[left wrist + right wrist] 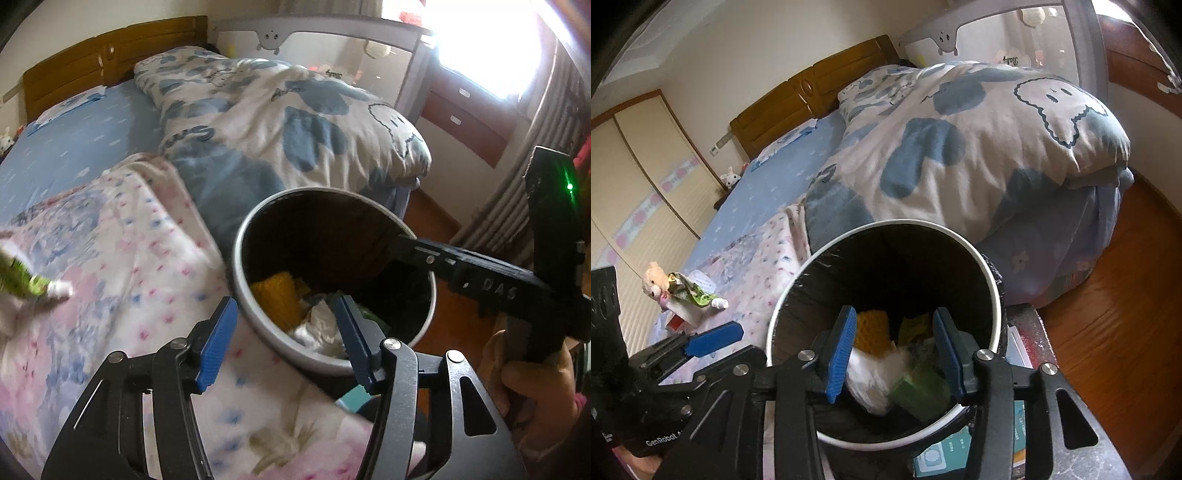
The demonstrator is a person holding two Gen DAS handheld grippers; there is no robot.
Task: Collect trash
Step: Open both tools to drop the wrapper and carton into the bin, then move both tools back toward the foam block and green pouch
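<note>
A round trash bin (994,295) with a white rim and a black liner stands at the bed's edge. Inside lie a yellow foam net (873,328), a white crumpled paper (871,380) and a green packet (919,391); the last two look blurred. My right gripper (895,354) hangs open over the bin's mouth, its blue pads apart from the trash below. My left gripper (288,339) is open too, straddling the bin's near rim (236,266) with nothing in it. In the left wrist view the right gripper's fingers (443,258) reach in over the far rim.
The bed carries a blue sheet (783,173), a bunched blue-and-white quilt (960,147) and a pink floral blanket (122,258). A small doll (679,291) lies on the blanket to the left. A teal box (945,454) sits under the bin. Wooden floor (1108,314) lies to the right.
</note>
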